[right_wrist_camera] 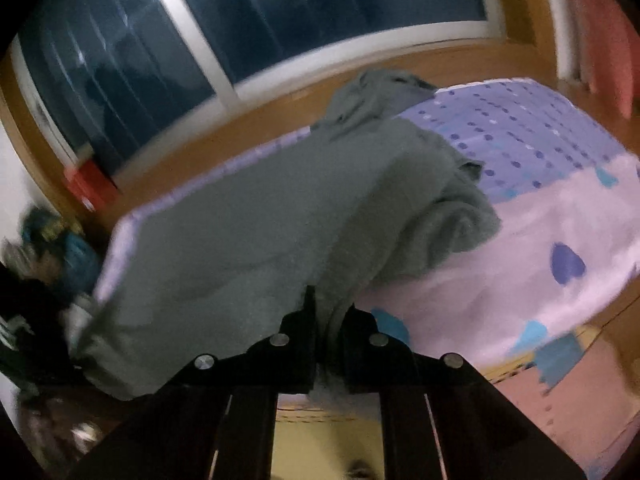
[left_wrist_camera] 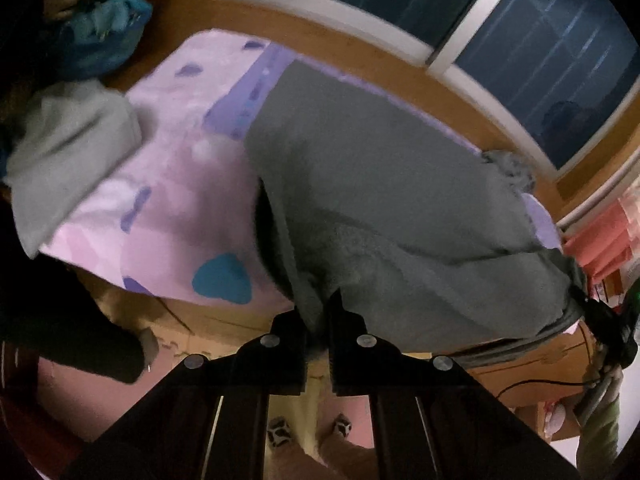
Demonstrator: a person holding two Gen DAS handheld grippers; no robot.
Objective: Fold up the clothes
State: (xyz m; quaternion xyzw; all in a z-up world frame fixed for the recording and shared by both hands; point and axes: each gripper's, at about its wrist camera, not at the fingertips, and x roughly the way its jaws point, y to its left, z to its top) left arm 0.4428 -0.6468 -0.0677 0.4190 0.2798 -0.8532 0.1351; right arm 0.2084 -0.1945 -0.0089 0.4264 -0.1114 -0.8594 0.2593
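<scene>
A dark grey-green fleece garment [left_wrist_camera: 380, 184] lies spread over a pink and lilac blanket [left_wrist_camera: 168, 176] on the wooden floor. My left gripper [left_wrist_camera: 318, 316] is shut on its near edge, with the cloth bunched between the black fingers and lifted a little. In the right wrist view the same garment [right_wrist_camera: 248, 224] runs away to the left, and my right gripper [right_wrist_camera: 328, 320] is shut on another part of its near edge. The far end of the garment [right_wrist_camera: 372, 96] lies crumpled by the blanket's back edge. The right gripper [left_wrist_camera: 608, 320] also shows at the left view's right edge, holding the cloth.
A light grey folded garment [left_wrist_camera: 68, 148] rests on the blanket's left side. A heap of blue clothing [left_wrist_camera: 108, 24] lies at the back left. Dark windows [right_wrist_camera: 280, 12] line the far wall. A person's feet [left_wrist_camera: 308, 432] stand on a pink foam mat [right_wrist_camera: 560, 400] below the grippers.
</scene>
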